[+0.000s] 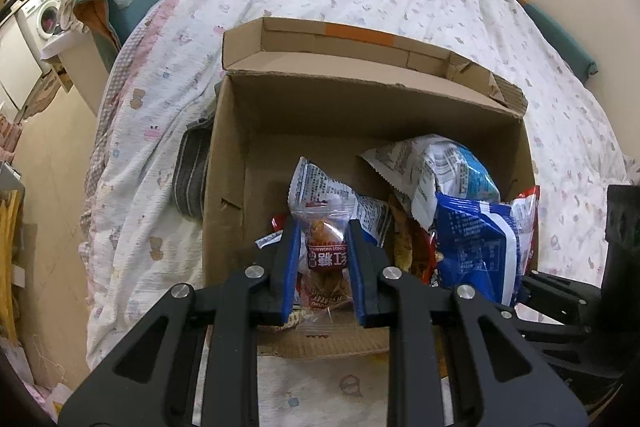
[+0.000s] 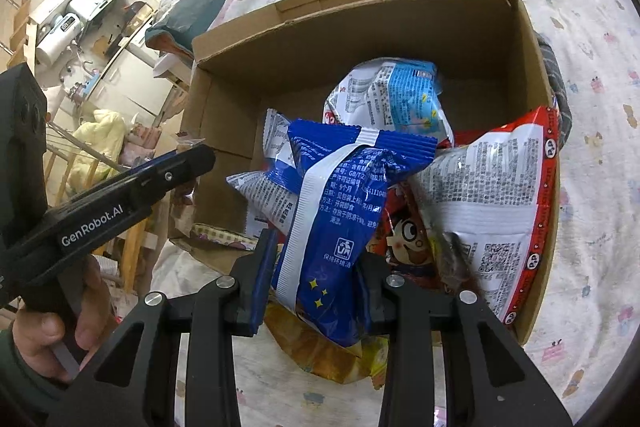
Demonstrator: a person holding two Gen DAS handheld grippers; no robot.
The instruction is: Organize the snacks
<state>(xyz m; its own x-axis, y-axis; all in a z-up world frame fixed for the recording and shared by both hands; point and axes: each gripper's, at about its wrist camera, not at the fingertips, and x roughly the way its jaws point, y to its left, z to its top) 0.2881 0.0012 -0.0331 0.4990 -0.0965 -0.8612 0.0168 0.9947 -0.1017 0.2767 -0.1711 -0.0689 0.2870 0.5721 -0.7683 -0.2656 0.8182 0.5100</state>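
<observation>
An open cardboard box [image 1: 240,163] sits on the bed [image 1: 440,11], over a pale quilt with small prints, and it is heaped with crinkled snack packets. The left gripper [image 1: 322,227] has its fingers [image 1: 289,259] drawn in narrow on a small clear snack pouch [image 1: 326,247] with a dark red label and something brown inside, held at the box's near edge. The right gripper [image 2: 318,247] has its fingers [image 2: 264,271] a little wider, pinched on the lower end of a blue snack bag [image 2: 340,187] with a white stripe, standing up over the pile beside a red-and-white bag [image 2: 492,195].
</observation>
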